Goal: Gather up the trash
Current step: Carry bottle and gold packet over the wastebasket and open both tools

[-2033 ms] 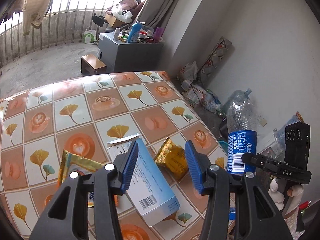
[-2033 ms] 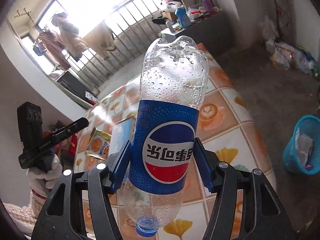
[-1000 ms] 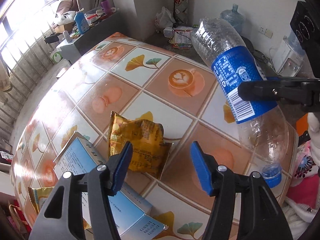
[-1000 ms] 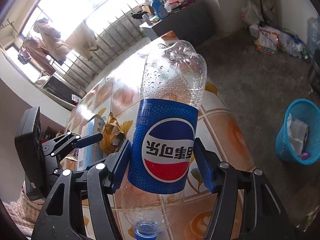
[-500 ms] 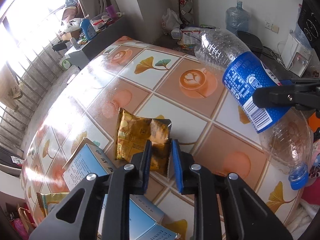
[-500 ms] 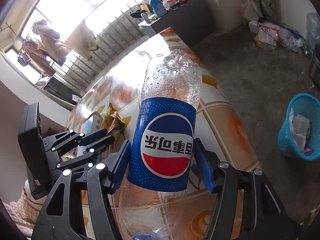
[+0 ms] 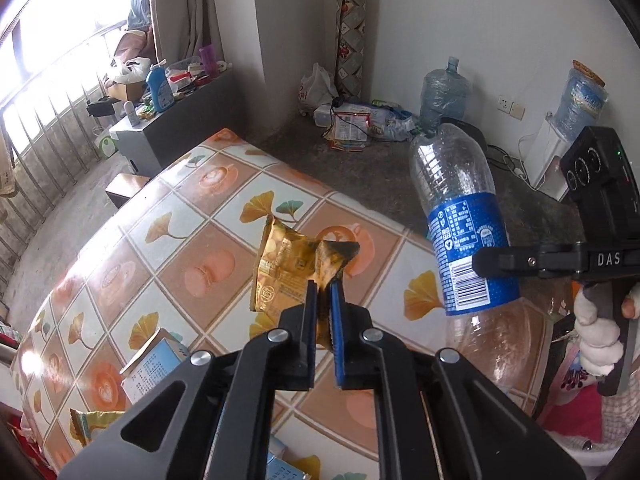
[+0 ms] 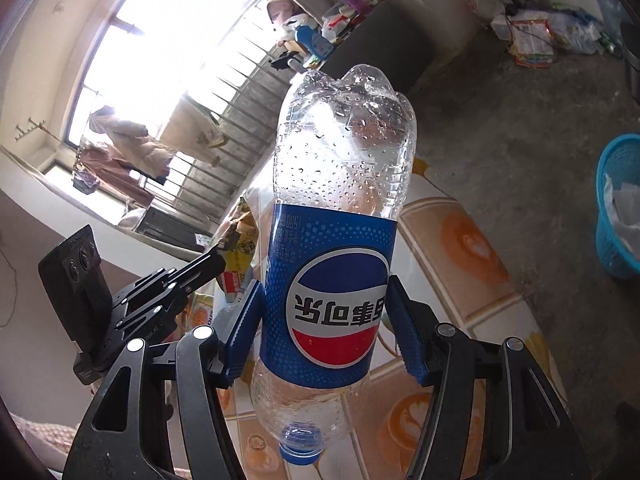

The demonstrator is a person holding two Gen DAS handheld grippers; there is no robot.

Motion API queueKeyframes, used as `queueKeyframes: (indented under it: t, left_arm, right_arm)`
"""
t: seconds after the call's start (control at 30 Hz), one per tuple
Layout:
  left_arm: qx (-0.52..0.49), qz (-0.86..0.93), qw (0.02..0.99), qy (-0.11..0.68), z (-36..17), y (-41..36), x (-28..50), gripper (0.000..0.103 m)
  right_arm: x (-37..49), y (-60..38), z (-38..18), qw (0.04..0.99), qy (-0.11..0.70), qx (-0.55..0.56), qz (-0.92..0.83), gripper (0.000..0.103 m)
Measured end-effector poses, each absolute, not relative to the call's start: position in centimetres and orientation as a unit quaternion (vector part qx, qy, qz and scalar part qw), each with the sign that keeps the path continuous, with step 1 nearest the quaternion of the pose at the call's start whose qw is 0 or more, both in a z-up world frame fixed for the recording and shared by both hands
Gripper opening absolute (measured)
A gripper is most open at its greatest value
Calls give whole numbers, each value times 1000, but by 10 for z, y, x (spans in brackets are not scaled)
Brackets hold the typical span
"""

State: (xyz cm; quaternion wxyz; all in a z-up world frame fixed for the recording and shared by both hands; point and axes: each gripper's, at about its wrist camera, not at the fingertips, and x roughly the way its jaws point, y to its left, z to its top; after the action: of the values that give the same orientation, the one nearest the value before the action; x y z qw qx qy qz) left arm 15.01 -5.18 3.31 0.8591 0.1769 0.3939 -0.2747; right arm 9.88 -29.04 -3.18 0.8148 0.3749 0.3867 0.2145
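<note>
My left gripper (image 7: 323,292) is shut on a crumpled yellow snack wrapper (image 7: 286,268) and holds it lifted above the tiled table (image 7: 188,240). It also shows in the right wrist view (image 8: 242,240). My right gripper (image 8: 326,320) is shut on an empty Pepsi bottle (image 8: 340,240), held upside down with its blue cap lowest. The bottle (image 7: 460,216) hangs at the right of the left wrist view. A blue wastebasket (image 8: 618,204) with paper in it stands on the floor at far right.
A light blue carton (image 7: 154,368) and another yellow wrapper (image 7: 90,426) lie on the table near me. Large water jugs (image 7: 444,92), bags and papers (image 7: 352,124) sit on the floor by the wall. A grey cabinet (image 7: 176,120) stands by the window.
My left gripper closed on the yellow wrapper and lifted it off the table. The right gripper kept its hold on the bottle and moved only a little.
</note>
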Motion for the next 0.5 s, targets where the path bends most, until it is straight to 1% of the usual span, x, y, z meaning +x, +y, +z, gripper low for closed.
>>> queueKeyframes:
  t: [0.13, 0.27, 0.4, 0.5]
  left_arm:
    - [166, -330, 844, 390, 47, -97, 155, 6]
    - [173, -389, 819, 386, 49, -162, 158, 6]
    - [153, -441, 777, 422, 35, -230, 174, 6]
    - [151, -467, 748, 447, 18, -285, 187, 6]
  right_arm:
    - [81, -328, -37, 805, 353, 434, 198, 58]
    - [60, -378, -48, 791, 318, 496, 162, 57]
    - [40, -429, -71, 772, 295, 553, 105, 57]
    - [31, -465, -95, 740, 277, 608, 77, 57]
